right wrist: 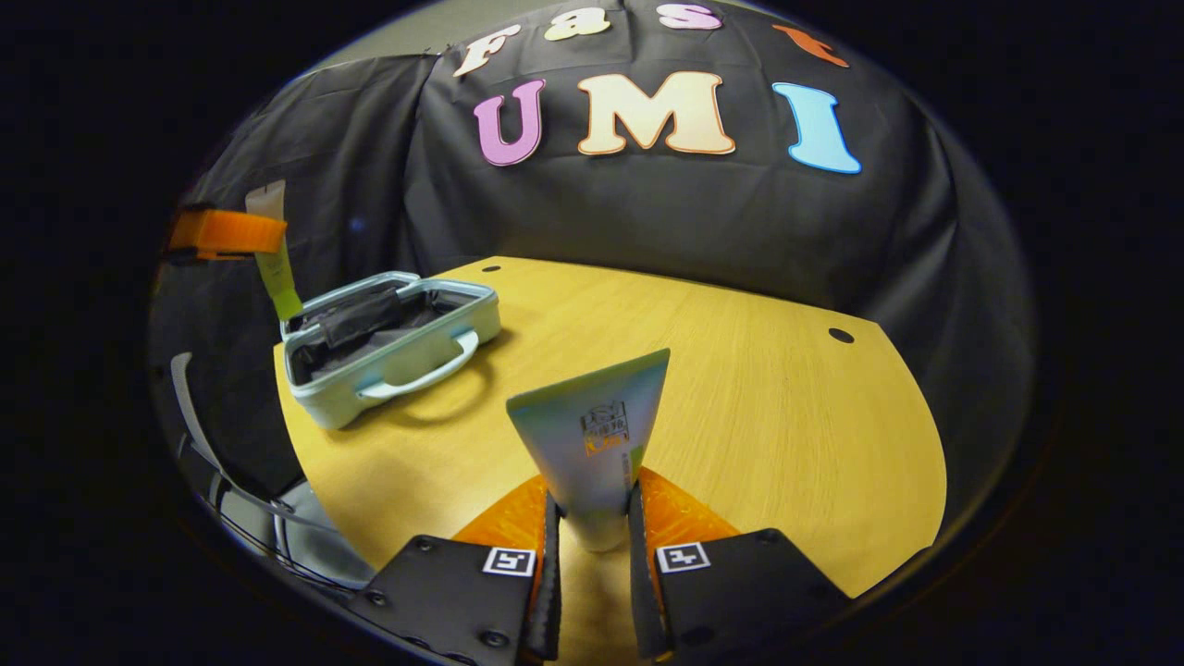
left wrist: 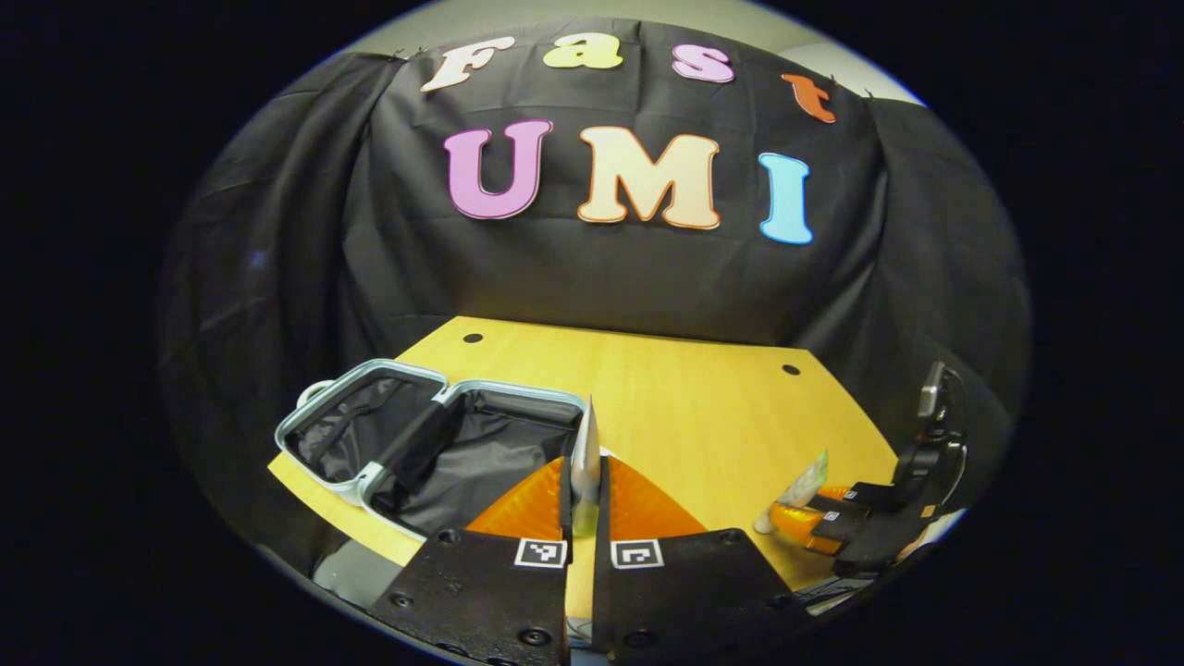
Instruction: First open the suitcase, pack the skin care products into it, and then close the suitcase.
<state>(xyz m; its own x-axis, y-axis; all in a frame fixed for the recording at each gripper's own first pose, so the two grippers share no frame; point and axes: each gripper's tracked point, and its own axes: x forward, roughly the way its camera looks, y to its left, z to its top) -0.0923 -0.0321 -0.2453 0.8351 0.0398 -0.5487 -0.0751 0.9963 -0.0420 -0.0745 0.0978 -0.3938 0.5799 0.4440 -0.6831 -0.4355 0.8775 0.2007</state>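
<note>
Both grippers hold a skin-care tube above the table; the suitcase lies open at the near-left corner.

In the left gripper view, the left gripper [left wrist: 583, 518] has both fingers pressed on a thin tube [left wrist: 585, 462] seen edge-on, just right of the open suitcase [left wrist: 435, 444], whose near-left side reaches the wooden table [left wrist: 703, 407] edge. In the right gripper view, the right gripper [right wrist: 592, 541] is clamped on a flat-ended tube [right wrist: 597, 435], crimped end up. The table's middle, right and far parts are bare. The suitcase's handle [right wrist: 421, 370] faces right.
</note>
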